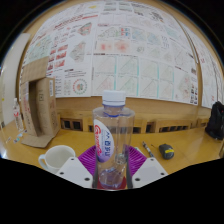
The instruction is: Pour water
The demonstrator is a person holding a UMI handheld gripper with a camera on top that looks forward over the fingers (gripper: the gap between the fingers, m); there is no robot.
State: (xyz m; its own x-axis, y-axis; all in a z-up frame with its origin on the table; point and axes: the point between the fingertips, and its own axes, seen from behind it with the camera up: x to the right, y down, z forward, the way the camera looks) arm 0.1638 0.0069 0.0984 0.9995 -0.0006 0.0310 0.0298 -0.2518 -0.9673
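A clear plastic water bottle (113,125) with a white cap and a blue and red label stands upright between my fingers. My gripper (111,180) is shut on its lower part, with the magenta pads (88,157) pressing on both sides. The bottle's base shows between the white fingertips. A white cup (55,156) sits on the wooden table (185,150), just left of the left finger.
A small yellow and black object (166,151) and a thin dark stick (148,149) lie on the table to the right. A cardboard box (37,105) stands at the left and a black object (215,120) at the far right. Paper sheets (120,50) cover the wall behind.
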